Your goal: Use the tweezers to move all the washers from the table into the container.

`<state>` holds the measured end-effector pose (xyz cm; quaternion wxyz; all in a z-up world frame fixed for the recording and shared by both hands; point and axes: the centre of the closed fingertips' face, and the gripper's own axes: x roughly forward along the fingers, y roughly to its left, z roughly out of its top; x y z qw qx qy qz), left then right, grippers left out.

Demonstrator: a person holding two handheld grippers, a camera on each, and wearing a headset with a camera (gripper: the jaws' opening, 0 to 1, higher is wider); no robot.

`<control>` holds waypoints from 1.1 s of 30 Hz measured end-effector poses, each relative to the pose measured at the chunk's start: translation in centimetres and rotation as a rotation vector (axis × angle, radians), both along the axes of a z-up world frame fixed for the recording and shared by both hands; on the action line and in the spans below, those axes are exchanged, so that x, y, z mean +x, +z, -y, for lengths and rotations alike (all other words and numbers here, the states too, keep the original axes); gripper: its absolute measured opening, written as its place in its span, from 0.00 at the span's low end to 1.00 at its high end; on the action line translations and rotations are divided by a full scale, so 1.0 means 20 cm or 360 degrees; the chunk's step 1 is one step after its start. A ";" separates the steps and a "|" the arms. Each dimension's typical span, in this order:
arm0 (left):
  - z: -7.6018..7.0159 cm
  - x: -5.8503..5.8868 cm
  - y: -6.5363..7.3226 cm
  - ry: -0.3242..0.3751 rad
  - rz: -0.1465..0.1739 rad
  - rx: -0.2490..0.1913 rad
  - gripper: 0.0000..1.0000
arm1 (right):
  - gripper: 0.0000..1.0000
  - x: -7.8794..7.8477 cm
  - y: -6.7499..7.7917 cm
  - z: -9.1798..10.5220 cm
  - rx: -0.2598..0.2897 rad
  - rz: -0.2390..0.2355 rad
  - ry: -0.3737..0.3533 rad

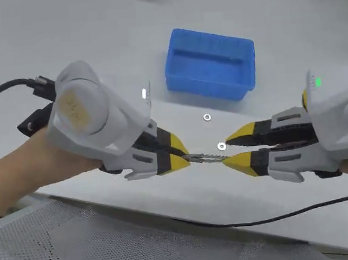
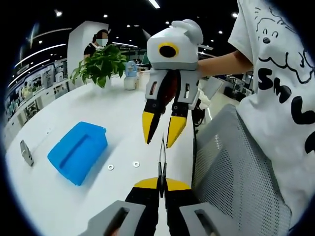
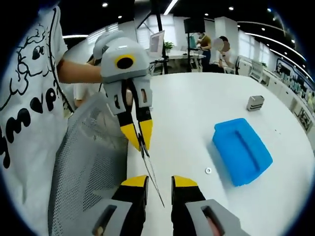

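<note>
Closest to you, your left gripper [image 1: 181, 155] has its yellow jaws pressed tight on the back end of the tweezers [image 1: 206, 158]. The thin tips stick out toward your right gripper [image 1: 230, 151]. Its jaws stand apart, one above the tips and one below, and they hold nothing. I think you are passing the tweezers across or getting a better hold, so the real job has not begun.

A bit farther off, one washer [image 1: 221, 145] lies on the white table [image 1: 63, 30] just past the grippers. A second washer [image 1: 207, 118] lies a little beyond it. Farther still sits the blue container [image 1: 211, 61]. I can see no washer inside it, though its near wall hides some of the floor. So, as far as I can tell, both washers are left to move.

The left gripper view looks along the tweezers and shows its own jaws closed with no gap, with both washers near the container. The right gripper view shows the wide gap between its own jaws, with the tweezers running through it. Far back, a small metal block [image 3: 255, 102] sits on the table.
</note>
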<state>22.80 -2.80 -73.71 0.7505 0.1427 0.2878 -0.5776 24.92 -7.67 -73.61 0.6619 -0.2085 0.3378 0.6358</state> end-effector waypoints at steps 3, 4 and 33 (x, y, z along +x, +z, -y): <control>-0.01 0.01 0.02 0.0057 -0.0020 -0.0057 0.00 | 0.18 0.02 -0.01 0.07 0.0056 -0.0096 -0.0158; -0.01 0.01 0.03 0.0074 -0.0029 -0.0080 0.00 | 0.19 0.03 -0.01 0.08 0.0085 -0.0124 -0.0209; 0.02 0.01 0.41 0.0074 -0.0431 -0.1005 0.00 | 0.12 -0.06 0.58 -0.19 0.1098 -0.0727 -0.0098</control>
